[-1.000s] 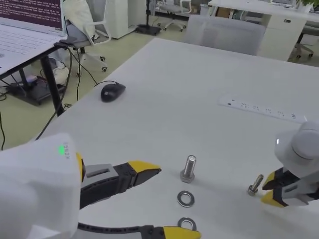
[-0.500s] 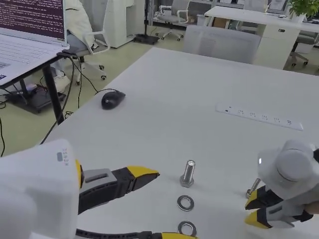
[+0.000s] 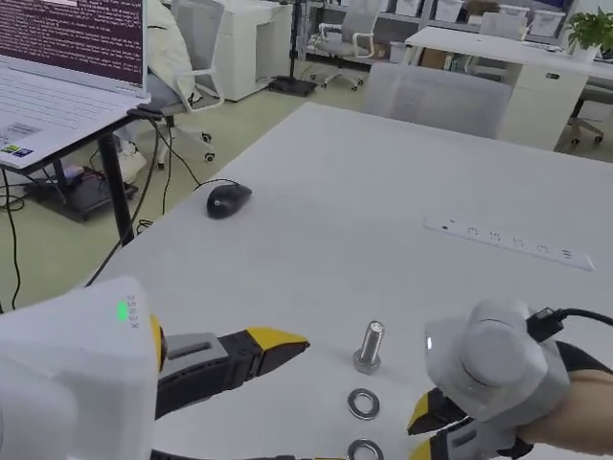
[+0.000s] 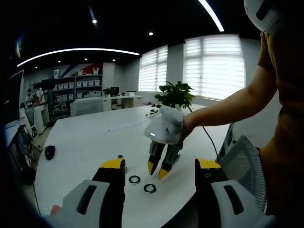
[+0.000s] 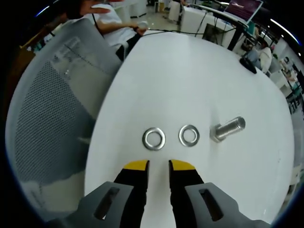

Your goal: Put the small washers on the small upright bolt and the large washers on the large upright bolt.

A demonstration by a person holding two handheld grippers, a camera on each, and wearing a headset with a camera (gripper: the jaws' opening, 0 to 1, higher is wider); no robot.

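A large upright bolt point(image 3: 369, 345) stands on the white table point(image 3: 383, 192); in the right gripper view the same bolt point(image 5: 228, 129) appears to the right of two steel washers point(image 5: 154, 138) point(image 5: 189, 135). Both washers point(image 3: 363, 403) point(image 3: 364, 448) lie flat just in front of the bolt. My right gripper point(image 3: 421, 433) hovers close to them, its jaws point(image 5: 159, 165) slightly apart and empty. My left gripper point(image 3: 316, 401) stands wide open at the lower left, and its own view point(image 4: 160, 165) faces the right gripper point(image 4: 161, 137) and the washers point(image 4: 134, 179) point(image 4: 150, 188).
A black mouse point(image 3: 228, 198) lies at the table's left edge. A white power strip point(image 3: 508, 240) lies at the far right. A grey chair point(image 3: 436, 91) stands behind the table, and a laptop point(image 3: 57, 57) rests on a side desk at left.
My right gripper has moved left, from beside a small bolt to the two washers; it now covers that bolt. The left gripper has stayed put.
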